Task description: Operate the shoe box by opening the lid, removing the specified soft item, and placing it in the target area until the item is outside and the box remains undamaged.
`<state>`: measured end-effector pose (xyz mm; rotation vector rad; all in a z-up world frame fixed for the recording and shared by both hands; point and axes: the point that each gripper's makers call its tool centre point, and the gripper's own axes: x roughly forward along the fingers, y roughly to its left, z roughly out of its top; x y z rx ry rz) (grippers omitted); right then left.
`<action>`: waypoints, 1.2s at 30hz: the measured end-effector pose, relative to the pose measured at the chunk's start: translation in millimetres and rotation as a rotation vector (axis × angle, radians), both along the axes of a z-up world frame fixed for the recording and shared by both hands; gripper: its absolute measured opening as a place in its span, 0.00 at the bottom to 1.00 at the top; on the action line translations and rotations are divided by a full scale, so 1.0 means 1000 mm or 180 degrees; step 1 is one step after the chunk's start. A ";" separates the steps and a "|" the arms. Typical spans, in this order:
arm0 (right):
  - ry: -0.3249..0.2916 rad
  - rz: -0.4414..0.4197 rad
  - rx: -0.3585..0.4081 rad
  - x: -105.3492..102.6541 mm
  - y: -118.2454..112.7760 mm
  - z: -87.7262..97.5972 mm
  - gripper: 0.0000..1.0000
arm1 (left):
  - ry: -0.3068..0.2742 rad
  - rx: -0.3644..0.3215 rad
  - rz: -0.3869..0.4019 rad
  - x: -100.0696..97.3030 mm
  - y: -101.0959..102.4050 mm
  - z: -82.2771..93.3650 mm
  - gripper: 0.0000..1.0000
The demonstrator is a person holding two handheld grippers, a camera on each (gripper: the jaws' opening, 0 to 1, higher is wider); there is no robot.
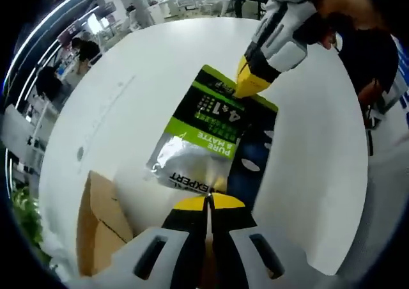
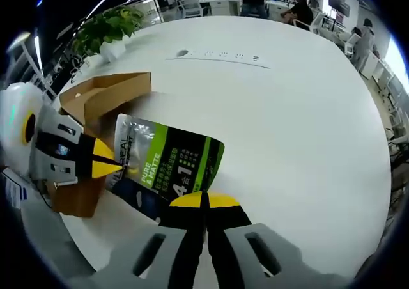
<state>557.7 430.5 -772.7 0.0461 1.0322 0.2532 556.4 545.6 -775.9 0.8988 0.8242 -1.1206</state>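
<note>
Pouch out of the box, both grippers pinching opposite edges

The soft pouch (image 1: 208, 135) is hanging just above the white table (image 1: 128, 103), beside the open cardboard box (image 1: 96, 228). The left gripper (image 1: 209, 203) is clamping one edge of the pouch with its jaws closed on it; the right gripper (image 2: 206, 201) is doing likewise at the far edge from the box. The pouch is looking light, limp and glossy, likely slippery; the flat sealed edges are judged the safest places to pinch.

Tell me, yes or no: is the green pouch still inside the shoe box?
No; the green pouch lies on the white table beside the shoe box.
</note>
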 end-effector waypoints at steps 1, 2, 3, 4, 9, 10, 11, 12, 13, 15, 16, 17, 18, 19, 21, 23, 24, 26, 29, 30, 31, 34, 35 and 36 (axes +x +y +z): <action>0.0001 -0.0001 -0.0008 0.000 0.000 -0.001 0.00 | -0.0008 0.0017 -0.0008 0.000 -0.001 -0.002 0.00; -0.0005 -0.0003 -0.0009 0.000 -0.001 -0.002 0.00 | -0.0020 0.0040 -0.0035 0.000 -0.001 -0.003 0.00; -0.0007 -0.0008 -0.0007 0.001 -0.001 -0.004 0.00 | -0.0041 0.0060 -0.0057 0.001 -0.001 -0.004 0.00; -0.0007 -0.0013 -0.0005 0.001 -0.002 -0.005 0.00 | -0.0044 0.0070 -0.0070 0.001 -0.001 -0.005 0.00; -0.0029 -0.0021 0.0023 0.001 -0.001 -0.010 0.00 | -0.0141 0.0168 -0.0203 0.004 0.000 -0.010 0.00; -0.0041 -0.0023 0.0024 0.001 -0.001 -0.011 0.00 | -0.0160 0.0177 -0.0216 0.004 -0.001 -0.011 0.00; -0.0051 -0.0032 0.0037 0.002 -0.001 -0.011 0.00 | -0.0182 0.0200 -0.0247 0.005 0.000 -0.011 0.00; -0.0061 -0.0033 0.0040 0.003 -0.001 -0.012 0.00 | -0.0212 0.0226 -0.0287 0.005 0.000 -0.013 0.00; -0.0070 -0.0033 0.0040 0.004 -0.001 -0.012 0.00 | -0.0238 0.0244 -0.0316 0.005 0.000 -0.014 0.00; -0.0084 -0.0039 0.0049 0.005 0.000 -0.013 0.00 | -0.0334 0.0317 -0.0441 0.007 0.000 -0.016 0.00; -0.0094 -0.0046 0.0062 0.006 0.000 -0.014 0.00 | -0.0389 0.0361 -0.0500 0.008 0.001 -0.018 0.00; -0.0092 -0.0052 0.0072 0.006 0.001 -0.014 0.00 | -0.0445 0.0413 -0.0566 0.008 0.001 -0.020 0.00; -0.0093 -0.0058 0.0075 0.006 0.002 -0.016 0.00 | -0.0467 0.0441 -0.0619 0.008 0.001 -0.021 0.00; -0.0095 -0.0058 0.0061 0.006 0.002 -0.017 0.00 | -0.0521 0.0461 -0.0661 0.008 0.001 -0.021 0.00; -0.0111 -0.0061 0.0037 0.006 0.001 -0.020 0.00 | -0.0542 0.0451 -0.0659 0.010 0.000 -0.020 0.00; -0.0117 -0.0103 0.0071 0.006 0.001 -0.021 0.00 | -0.0537 0.0439 -0.0608 0.014 0.002 -0.020 0.01; -0.0115 -0.0123 0.0092 0.005 0.001 -0.022 0.00 | -0.0534 0.0437 -0.0594 0.015 0.002 -0.020 0.01; -0.0112 -0.0136 0.0095 0.005 0.001 -0.024 0.00 | -0.0536 0.0419 -0.0578 0.015 0.003 -0.019 0.02; -0.0109 -0.0158 0.0080 0.005 0.001 -0.026 0.00 | -0.0560 0.0416 -0.0567 0.015 0.005 -0.016 0.04; -0.0111 -0.0160 0.0074 0.005 0.001 -0.026 0.00 | -0.0574 0.0418 -0.0579 0.015 0.007 -0.015 0.04; -0.0111 -0.0160 0.0066 0.005 0.001 -0.027 0.00 | -0.0586 0.0421 -0.0591 0.016 0.007 -0.014 0.04; -0.0122 -0.0160 0.0049 0.007 -0.001 -0.029 0.00 | -0.0642 0.0422 -0.0642 0.015 0.009 -0.010 0.04; -0.0126 -0.0163 0.0052 0.008 -0.001 -0.029 0.00 | -0.0649 0.0423 -0.0651 0.014 0.009 -0.008 0.04; -0.0121 -0.0168 0.0058 0.008 -0.001 -0.029 0.00 | -0.0649 0.0410 -0.0645 0.014 0.008 -0.007 0.05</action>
